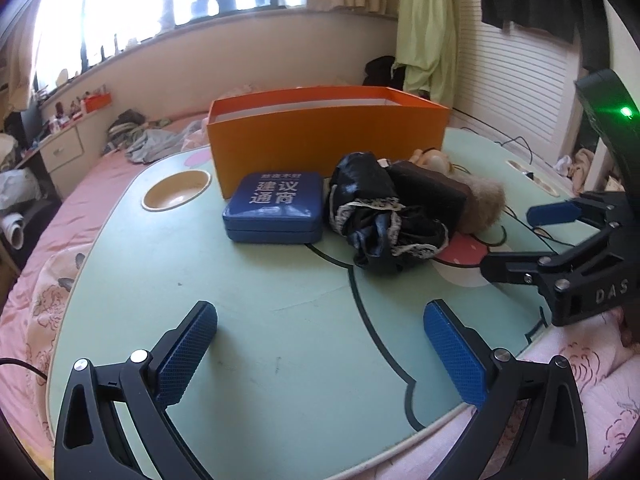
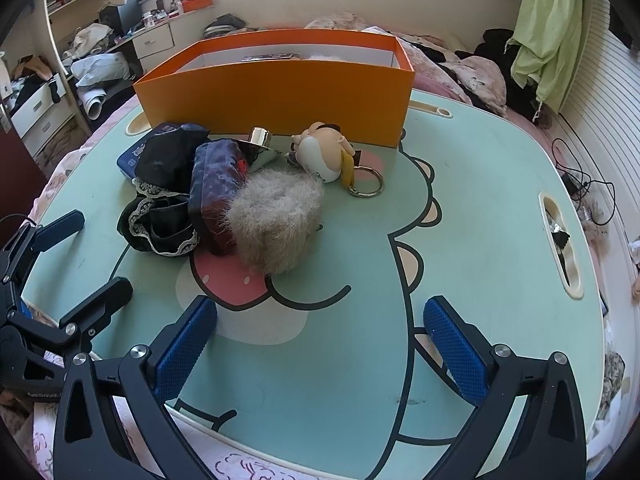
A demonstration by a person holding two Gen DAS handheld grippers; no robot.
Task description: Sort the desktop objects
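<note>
An orange open box (image 1: 328, 136) (image 2: 276, 92) stands at the far side of the mint lap table (image 1: 280, 340) (image 2: 480, 208). In front of it lie a blue tin (image 1: 274, 208) (image 2: 132, 156), a black lace-trimmed cloth (image 1: 372, 216) (image 2: 160, 216), a dark pouch (image 2: 216, 192), a furry beige ball (image 2: 276, 220), a small doll keychain (image 2: 324, 152) with a metal ring (image 2: 366, 186), and a shiny metal piece (image 2: 260, 144). My left gripper (image 1: 320, 356) is open over bare table near the front edge. My right gripper (image 2: 320, 352) (image 1: 532, 240) is wide open, nothing between its fingers.
The table rests on a pink bed (image 1: 40, 280). A cup recess (image 1: 176, 194) sits at the table's left and a slot (image 2: 560, 248) at its right. Cables (image 2: 588, 188) lie beyond the right edge. Drawers (image 2: 152, 42) and clutter stand behind.
</note>
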